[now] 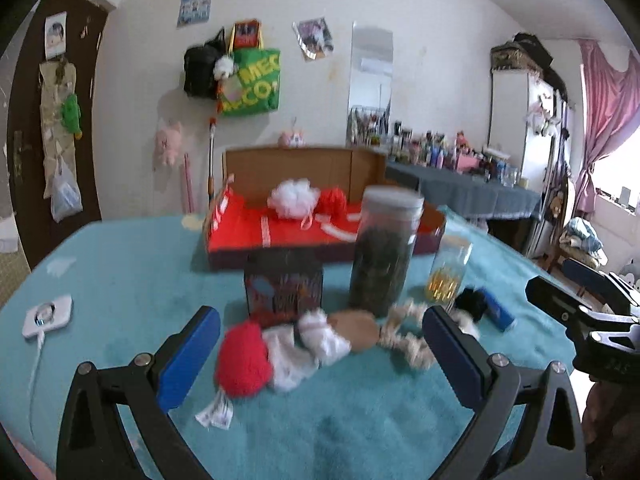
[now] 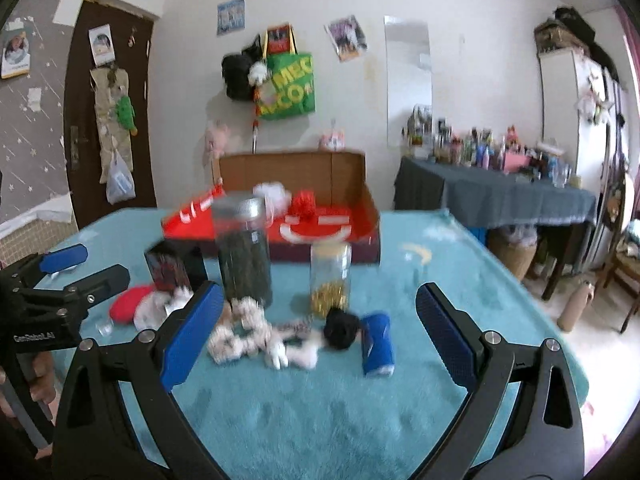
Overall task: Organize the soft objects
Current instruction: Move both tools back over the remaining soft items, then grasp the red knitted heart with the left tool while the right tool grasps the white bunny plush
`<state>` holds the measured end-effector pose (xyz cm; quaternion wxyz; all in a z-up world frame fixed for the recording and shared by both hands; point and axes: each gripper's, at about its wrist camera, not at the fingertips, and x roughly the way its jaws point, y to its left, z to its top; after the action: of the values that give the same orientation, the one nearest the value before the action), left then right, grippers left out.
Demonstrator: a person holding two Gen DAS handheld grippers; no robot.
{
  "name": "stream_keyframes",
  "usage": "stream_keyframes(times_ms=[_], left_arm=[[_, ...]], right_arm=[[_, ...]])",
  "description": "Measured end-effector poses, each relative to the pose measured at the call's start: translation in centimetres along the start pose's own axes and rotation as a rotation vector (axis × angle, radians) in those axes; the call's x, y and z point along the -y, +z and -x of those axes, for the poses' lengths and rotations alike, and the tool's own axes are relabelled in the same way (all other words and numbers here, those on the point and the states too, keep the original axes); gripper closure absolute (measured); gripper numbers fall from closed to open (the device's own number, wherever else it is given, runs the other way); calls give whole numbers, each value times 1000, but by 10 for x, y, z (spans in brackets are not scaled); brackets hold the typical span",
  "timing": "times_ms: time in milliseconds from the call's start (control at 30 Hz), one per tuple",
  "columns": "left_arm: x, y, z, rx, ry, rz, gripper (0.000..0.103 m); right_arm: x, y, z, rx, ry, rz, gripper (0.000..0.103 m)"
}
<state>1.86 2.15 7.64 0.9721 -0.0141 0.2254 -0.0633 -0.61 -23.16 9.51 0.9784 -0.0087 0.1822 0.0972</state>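
Observation:
A heap of soft things lies on the teal tablecloth [image 1: 120, 280]. My left gripper [image 1: 320, 360] hangs open just above it, with a red plush [image 1: 242, 360], a white cloth [image 1: 292, 356] and a tan piece [image 1: 360, 330] between its blue pads. My right gripper [image 2: 320, 340] is also open over a braided rope toy [image 2: 240, 332], a white fluffy piece [image 2: 288, 350], a black pompom [image 2: 342, 328] and a blue roll [image 2: 378, 344]. Behind stands an open red box [image 1: 240, 236] that holds a white pouf [image 1: 294, 196] and a red pouf [image 1: 334, 200]. Neither gripper touches anything.
A tall dark jar [image 1: 384, 248], a small jar with gold bits [image 1: 448, 272] and a dark little box [image 1: 284, 284] stand between the heap and the red box. A white charger puck with its cable [image 1: 48, 314] lies at the left. A cluttered side table [image 2: 492, 196] stands at the right.

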Motion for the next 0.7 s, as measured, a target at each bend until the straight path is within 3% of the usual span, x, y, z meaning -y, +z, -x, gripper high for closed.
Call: stream_keyframes(times_ms=[267, 700], left_arm=[[-20, -15, -22, -94, 31, 26, 0], [-58, -16, -45, -184, 87, 65, 2]], right_arm=[[-3, -24, -33, -114, 27, -21, 4], [-12, -27, -66, -210, 68, -22, 4]])
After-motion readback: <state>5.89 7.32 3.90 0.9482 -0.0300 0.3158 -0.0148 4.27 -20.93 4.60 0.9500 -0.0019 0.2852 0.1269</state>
